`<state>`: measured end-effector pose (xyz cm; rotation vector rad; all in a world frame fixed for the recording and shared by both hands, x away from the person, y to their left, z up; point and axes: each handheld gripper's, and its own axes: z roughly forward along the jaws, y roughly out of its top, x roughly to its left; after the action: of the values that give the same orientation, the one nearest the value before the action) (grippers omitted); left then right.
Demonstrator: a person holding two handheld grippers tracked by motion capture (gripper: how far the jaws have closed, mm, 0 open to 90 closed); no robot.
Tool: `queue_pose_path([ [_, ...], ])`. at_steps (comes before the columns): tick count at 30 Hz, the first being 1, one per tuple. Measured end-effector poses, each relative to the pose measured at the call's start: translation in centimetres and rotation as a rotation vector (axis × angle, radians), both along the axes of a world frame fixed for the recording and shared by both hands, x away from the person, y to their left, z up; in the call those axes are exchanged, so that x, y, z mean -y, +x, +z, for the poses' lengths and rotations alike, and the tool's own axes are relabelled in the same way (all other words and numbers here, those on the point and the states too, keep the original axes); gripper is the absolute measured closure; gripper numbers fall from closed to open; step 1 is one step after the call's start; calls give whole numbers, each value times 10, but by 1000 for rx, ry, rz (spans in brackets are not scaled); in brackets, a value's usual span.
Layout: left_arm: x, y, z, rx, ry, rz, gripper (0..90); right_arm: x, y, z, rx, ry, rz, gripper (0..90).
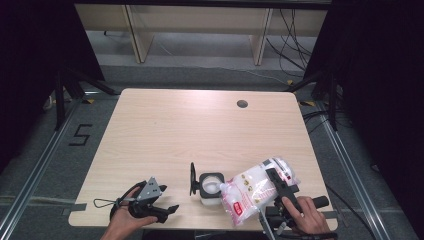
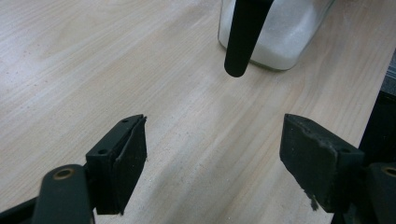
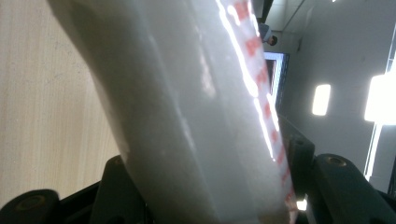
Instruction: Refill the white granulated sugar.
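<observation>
Pouring from the bag (image 1: 255, 190) into the jar (image 1: 211, 186) looks like the step in hand: the right hand-held gripper (image 1: 278, 184) is clamped across the white, red-printed plastic bag, which lies tilted at about 5 o'clock on the worktop (image 1: 200, 130), its lower corner just over the jar's open mouth. The jar stands at 6 o'clock, near the front edge, its black hinged lid (image 1: 192, 178) swung up on its 9 o'clock side, with white granules inside. The left hand-held gripper (image 1: 162, 209) rests at 7 o'clock with its jaws wide apart and nothing between them, well short of the jar. Next, I judge, the bag needs tipping further with its corner kept over the opening, and the left could steady the jar. Red writing on the bag is too small to read.
</observation>
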<state>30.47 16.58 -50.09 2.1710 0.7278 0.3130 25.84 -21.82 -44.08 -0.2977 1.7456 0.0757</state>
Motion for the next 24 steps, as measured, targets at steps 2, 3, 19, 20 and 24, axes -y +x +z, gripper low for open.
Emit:
queue_pose_path([
  [2,0,0,1,0,-6,-6,226,0,1,-2,11,-15,24,503],
  [3,0,0,1,-1,-6,-5,226,1,2,-3,27,-24,40,505],
  [19,0,0,0,-1,-6,-6,226,2,2,-14,14,-46,10,527],
  [20,0,0,0,-1,-3,-3,226,2,2,-14,11,-54,2,528],
  [24,0,0,1,8,2,-16,227,4,4,-11,-33,-25,10,539],
])
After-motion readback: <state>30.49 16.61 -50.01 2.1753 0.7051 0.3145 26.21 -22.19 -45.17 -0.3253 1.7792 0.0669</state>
